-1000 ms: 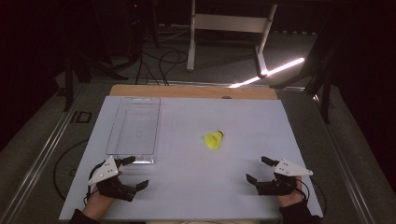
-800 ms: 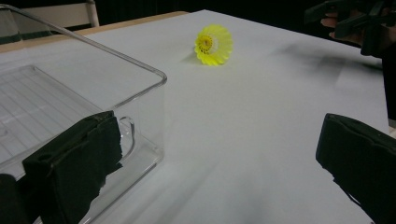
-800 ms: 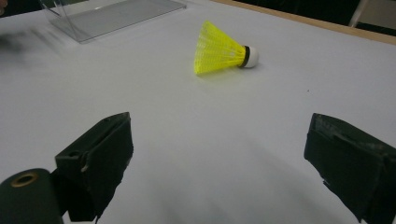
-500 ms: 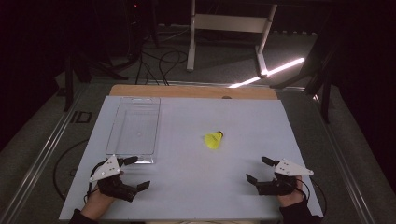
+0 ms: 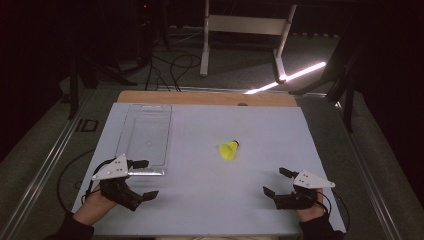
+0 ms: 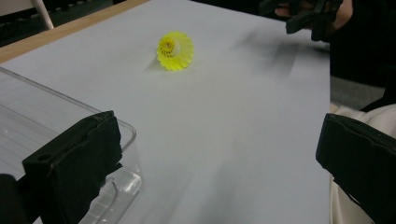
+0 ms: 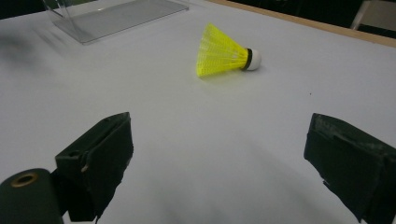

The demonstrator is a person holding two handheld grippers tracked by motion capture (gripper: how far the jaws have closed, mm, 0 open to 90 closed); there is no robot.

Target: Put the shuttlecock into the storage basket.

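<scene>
Yellow shuttlecock (image 7: 227, 52) with white cork tip lies on its side.

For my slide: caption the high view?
Two open claws wait near a yellow shuttlecock and clear tray.

Looking forward and down over the whole white table (image 5: 210, 200) from high above. Riding low and close behind each gripper's jaws, facing inward. Sharing the yellow shuttlecock (image 6: 175, 50) mid-table.

Shuttlecock (image 5: 229, 149) lies mid-table (image 5: 210, 210), tray (image 5: 145, 135) apparently empty, to its left.
</scene>
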